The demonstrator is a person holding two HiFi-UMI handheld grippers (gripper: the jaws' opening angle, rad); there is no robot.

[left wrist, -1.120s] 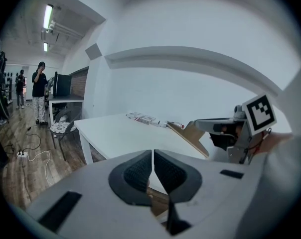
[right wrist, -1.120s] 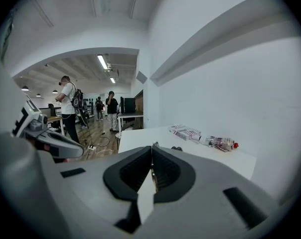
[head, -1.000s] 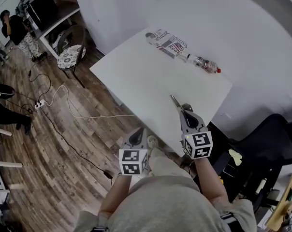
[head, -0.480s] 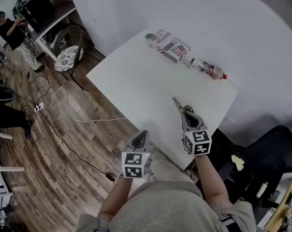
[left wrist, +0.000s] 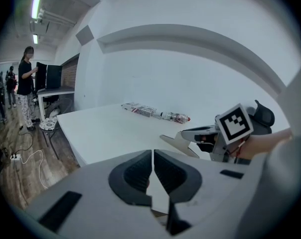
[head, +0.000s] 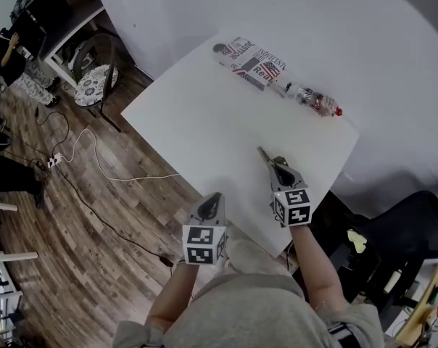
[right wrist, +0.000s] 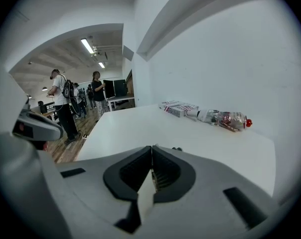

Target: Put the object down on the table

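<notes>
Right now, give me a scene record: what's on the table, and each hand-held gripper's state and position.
table: white, against a white wall
box: printed, lying flat at the table's far edge
bottle: clear plastic, red cap, on its side, end to end with the box; contact unclear
left hand-held gripper: jaws together, nothing between them; off the table's near edge, over the floor
right hand-held gripper: jaws together, nothing between them; over the table's near part, pointing toward the bottle
in hand: nothing
</notes>
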